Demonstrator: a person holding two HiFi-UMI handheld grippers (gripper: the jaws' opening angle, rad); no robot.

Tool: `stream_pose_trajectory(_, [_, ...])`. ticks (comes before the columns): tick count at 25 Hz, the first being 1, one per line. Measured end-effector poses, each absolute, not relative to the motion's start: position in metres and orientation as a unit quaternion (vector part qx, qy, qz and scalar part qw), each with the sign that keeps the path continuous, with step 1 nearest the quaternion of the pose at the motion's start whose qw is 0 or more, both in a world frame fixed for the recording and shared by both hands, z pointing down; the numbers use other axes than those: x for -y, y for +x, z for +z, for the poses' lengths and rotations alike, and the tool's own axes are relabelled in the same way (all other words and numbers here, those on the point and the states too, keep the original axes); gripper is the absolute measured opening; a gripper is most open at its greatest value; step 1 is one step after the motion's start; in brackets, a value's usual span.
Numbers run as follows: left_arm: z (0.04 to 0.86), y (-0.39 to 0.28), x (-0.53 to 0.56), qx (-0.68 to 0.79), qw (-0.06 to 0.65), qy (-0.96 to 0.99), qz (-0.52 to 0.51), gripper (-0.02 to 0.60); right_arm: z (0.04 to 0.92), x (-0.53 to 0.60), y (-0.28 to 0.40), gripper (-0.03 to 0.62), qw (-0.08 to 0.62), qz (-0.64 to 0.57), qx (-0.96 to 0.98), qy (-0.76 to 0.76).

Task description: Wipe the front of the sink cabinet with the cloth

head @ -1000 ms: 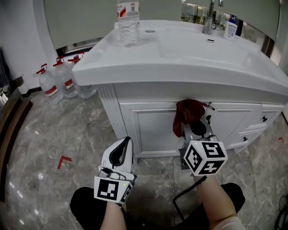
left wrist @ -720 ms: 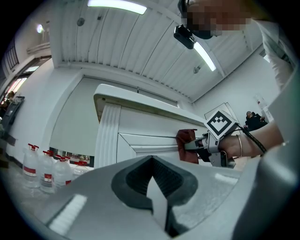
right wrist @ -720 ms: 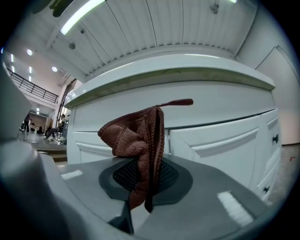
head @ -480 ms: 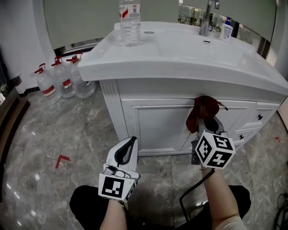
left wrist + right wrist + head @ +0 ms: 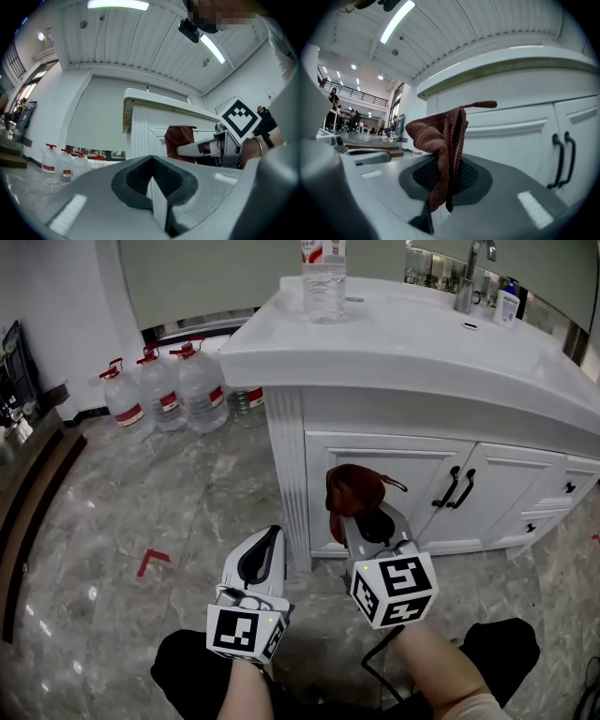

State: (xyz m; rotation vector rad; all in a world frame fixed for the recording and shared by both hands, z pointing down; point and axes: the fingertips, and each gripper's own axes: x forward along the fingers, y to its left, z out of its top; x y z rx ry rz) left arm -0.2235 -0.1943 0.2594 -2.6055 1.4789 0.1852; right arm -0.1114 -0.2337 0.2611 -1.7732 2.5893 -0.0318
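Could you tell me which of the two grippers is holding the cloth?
The right gripper, shut on the brown cloth; the left gripper is shut on nothing.

Nothing legible. Red labels on the bottle (image 5: 324, 282) atop the sink cabinet (image 5: 394, 474) and on the water jugs (image 5: 161, 395) left of it are too small to read.

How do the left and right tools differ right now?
The right tool is shut on the reddish-brown cloth; the left tool is shut with nothing in it. The right tool sits close up to the cabinet; the left tool is further back, nearer the person. Both point toward the cabinet.
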Motion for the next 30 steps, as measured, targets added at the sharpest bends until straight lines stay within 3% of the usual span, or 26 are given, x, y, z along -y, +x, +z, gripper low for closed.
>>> stream_pose_trajectory(8, [0.261,-0.253,0.201,-0.508,0.059,-0.857,0.067,0.0,0.31,0.278,-0.162,0.083,-0.008,-0.061,-0.839,-0.541])
stream_pose_trajectory(30, [0.277,-0.172,0.229,-0.462,0.055,-0.883,0.064,0.0,0.322,0.288,-0.068,0.083,-0.018,-0.049,-0.804,-0.592])
